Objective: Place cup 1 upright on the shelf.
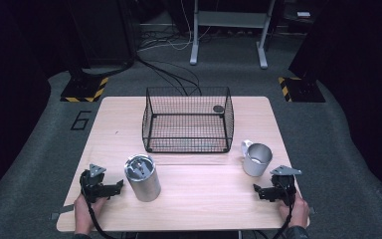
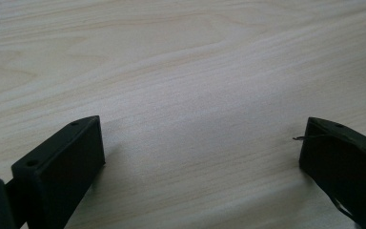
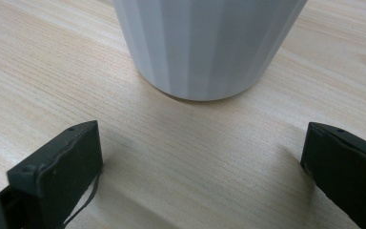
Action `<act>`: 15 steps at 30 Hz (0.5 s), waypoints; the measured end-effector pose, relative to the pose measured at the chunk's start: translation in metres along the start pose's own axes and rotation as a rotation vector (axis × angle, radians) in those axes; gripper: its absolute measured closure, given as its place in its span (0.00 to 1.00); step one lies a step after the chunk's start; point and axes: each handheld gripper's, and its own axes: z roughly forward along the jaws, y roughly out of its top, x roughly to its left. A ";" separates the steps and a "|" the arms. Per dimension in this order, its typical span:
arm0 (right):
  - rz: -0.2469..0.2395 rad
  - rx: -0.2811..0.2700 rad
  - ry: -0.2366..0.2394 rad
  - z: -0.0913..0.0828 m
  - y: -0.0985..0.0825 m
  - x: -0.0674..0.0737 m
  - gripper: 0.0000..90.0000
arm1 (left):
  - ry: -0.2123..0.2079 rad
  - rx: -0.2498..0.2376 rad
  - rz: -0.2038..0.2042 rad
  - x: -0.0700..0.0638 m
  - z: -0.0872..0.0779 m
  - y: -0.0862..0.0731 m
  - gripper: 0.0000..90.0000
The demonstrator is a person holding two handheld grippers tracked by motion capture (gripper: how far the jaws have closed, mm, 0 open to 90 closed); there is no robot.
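Note:
A steel tumbler [image 1: 142, 178] stands at the table's front left, its mouth showing a lid or insert. A pale mug [image 1: 256, 159] with its handle to the left stands at the front right; its ribbed lower wall [image 3: 205, 43] rises just ahead of my right gripper [image 3: 202, 143]. That gripper [image 1: 257, 190] rests on the table just in front of the mug, open, with nothing between its fingers. My left gripper [image 1: 117, 186] lies just left of the tumbler, also open, and bare wood shows between its fingers [image 2: 62, 162].
A black wire basket [image 1: 188, 144] stands at the middle of the wooden table [image 1: 194, 199], with a small dark round thing [image 1: 218, 108] at its back right corner. Cables and a metal stand lie on the floor beyond.

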 end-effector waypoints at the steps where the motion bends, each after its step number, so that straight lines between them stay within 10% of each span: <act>1: 0.004 0.001 -0.003 0.000 0.000 0.000 0.00 | 0.000 0.000 0.000 0.000 0.000 0.000 0.01; 15: 0.007 -0.002 -0.003 0.000 0.000 0.000 0.00 | 0.000 0.001 0.002 0.000 0.000 0.000 0.01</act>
